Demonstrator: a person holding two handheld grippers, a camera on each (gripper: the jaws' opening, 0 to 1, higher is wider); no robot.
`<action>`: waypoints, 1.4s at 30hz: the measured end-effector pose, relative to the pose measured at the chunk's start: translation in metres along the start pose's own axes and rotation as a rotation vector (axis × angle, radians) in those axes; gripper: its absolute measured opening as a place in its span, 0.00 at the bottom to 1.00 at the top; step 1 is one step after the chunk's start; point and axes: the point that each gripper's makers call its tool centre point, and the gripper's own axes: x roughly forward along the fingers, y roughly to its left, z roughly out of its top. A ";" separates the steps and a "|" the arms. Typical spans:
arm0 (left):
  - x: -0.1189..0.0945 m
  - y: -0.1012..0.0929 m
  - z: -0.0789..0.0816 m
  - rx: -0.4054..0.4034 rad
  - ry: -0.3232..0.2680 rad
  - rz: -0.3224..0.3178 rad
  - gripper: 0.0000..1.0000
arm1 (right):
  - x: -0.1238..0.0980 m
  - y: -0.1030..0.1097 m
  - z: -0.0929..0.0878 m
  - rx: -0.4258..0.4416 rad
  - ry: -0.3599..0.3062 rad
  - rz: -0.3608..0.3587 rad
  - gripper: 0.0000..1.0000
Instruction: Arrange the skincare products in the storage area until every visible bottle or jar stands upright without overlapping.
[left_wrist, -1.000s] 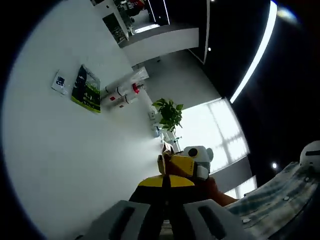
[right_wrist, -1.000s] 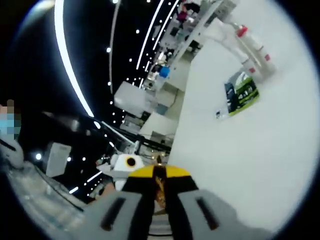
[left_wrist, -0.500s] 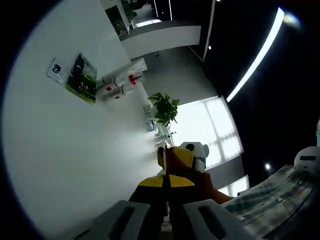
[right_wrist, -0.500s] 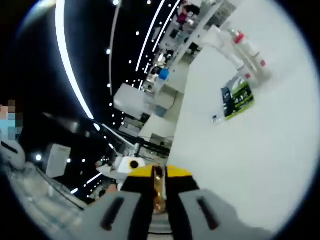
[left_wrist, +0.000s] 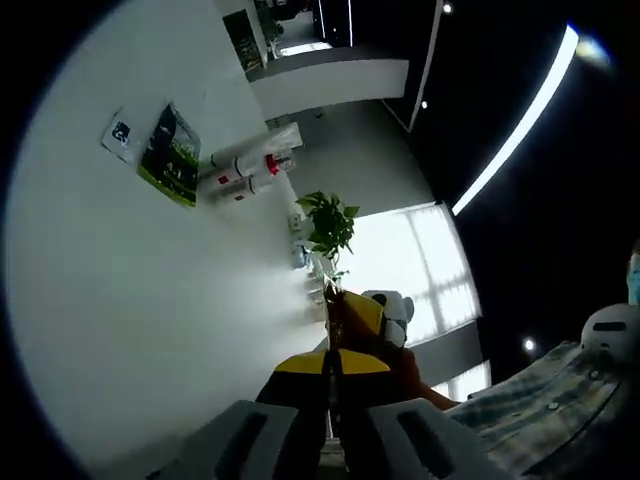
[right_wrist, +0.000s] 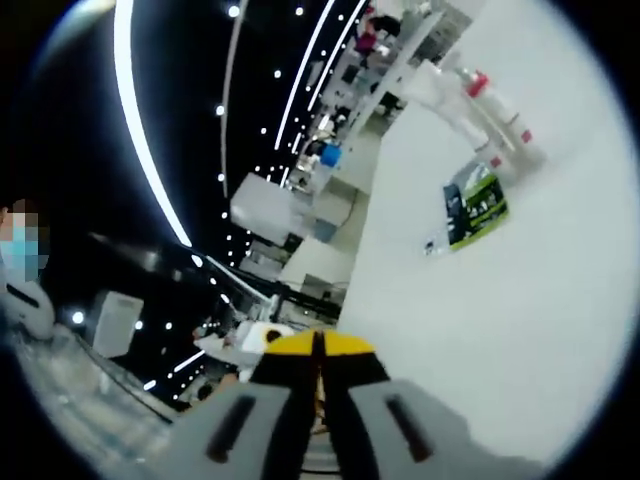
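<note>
Both tools (left_wrist: 333, 375) (right_wrist: 318, 365) pressed closed; slim white bottles (left_wrist: 243, 175) on smooth white table (left_wrist: 120, 300).

Heavy fisheye in both views: straight lines bow hard toward the edges. Left gripper view: window (left_wrist: 415, 265) blown out to pure white, detail gone around it, and the plant (left_wrist: 328, 224) reads as a half silhouette against the glare. Ceiling light strip (left_wrist: 515, 108) clips too; the ceiling itself is near black. Table (left_wrist: 120, 300) is bright and evenly lit, with no hard shadows. Right gripper view: light strip (right_wrist: 140, 130) and spot lamps flare (slight halo); background soft, small detail smeared.
</note>
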 end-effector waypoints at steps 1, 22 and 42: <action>0.000 0.000 0.001 0.000 0.000 0.000 0.01 | 0.001 0.000 0.000 0.008 -0.004 0.004 0.02; -0.033 0.052 0.137 -0.007 -0.187 0.147 0.01 | -0.017 -0.022 -0.027 -0.056 -0.019 -0.178 0.29; -0.018 0.103 0.236 0.024 -0.193 0.292 0.01 | -0.049 -0.048 -0.027 -0.172 -0.156 -0.493 0.39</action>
